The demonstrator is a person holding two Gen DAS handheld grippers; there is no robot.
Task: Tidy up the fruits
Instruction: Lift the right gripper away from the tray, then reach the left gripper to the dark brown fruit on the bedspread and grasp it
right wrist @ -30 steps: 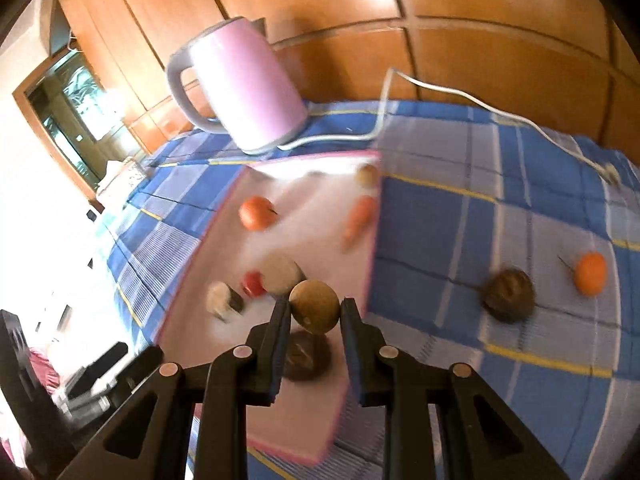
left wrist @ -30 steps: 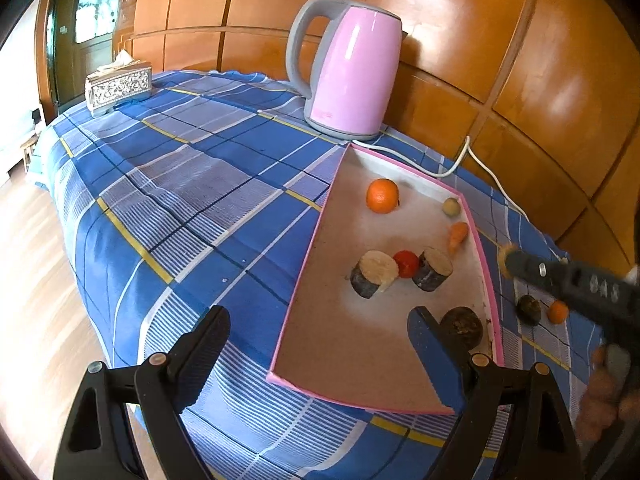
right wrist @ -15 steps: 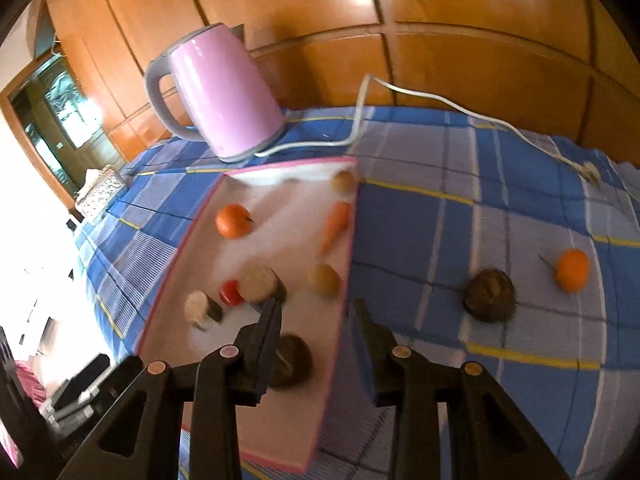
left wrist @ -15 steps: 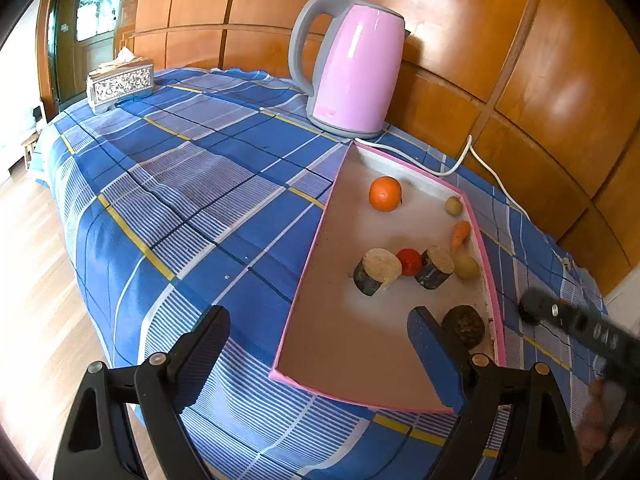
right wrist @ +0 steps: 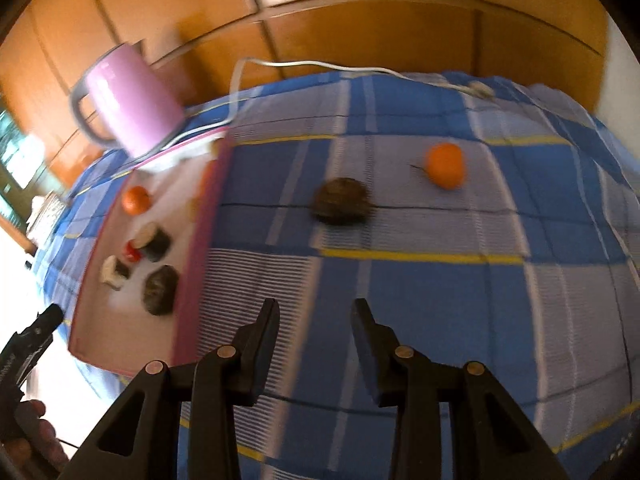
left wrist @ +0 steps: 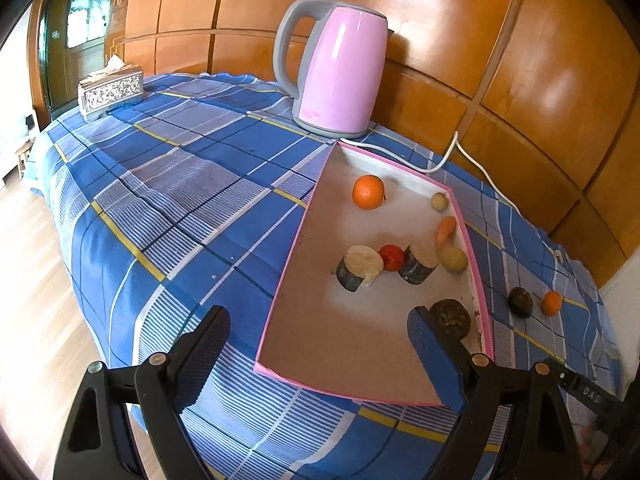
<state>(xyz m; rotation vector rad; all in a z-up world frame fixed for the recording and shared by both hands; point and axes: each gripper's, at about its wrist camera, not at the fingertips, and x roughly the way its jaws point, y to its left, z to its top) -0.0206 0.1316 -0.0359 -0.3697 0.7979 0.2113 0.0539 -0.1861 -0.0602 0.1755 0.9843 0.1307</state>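
The left gripper (left wrist: 316,344) hangs over the near end of the pink-rimmed tray (left wrist: 288,276), its jaws spread wide with nothing between them. The tray holds an orange (left wrist: 368,192), a carrot (left wrist: 446,230), a red fruit (left wrist: 392,257), two cut log-like pieces, a pale round fruit (left wrist: 453,258) and a dark lump (left wrist: 450,318). To the right, on the blue checked cloth (right wrist: 440,300), lie a dark fruit (right wrist: 340,201) and a second orange (right wrist: 445,165), apart. The right gripper (right wrist: 316,320) hovers over bare cloth beside the tray; its jaws have just been opening and are empty.
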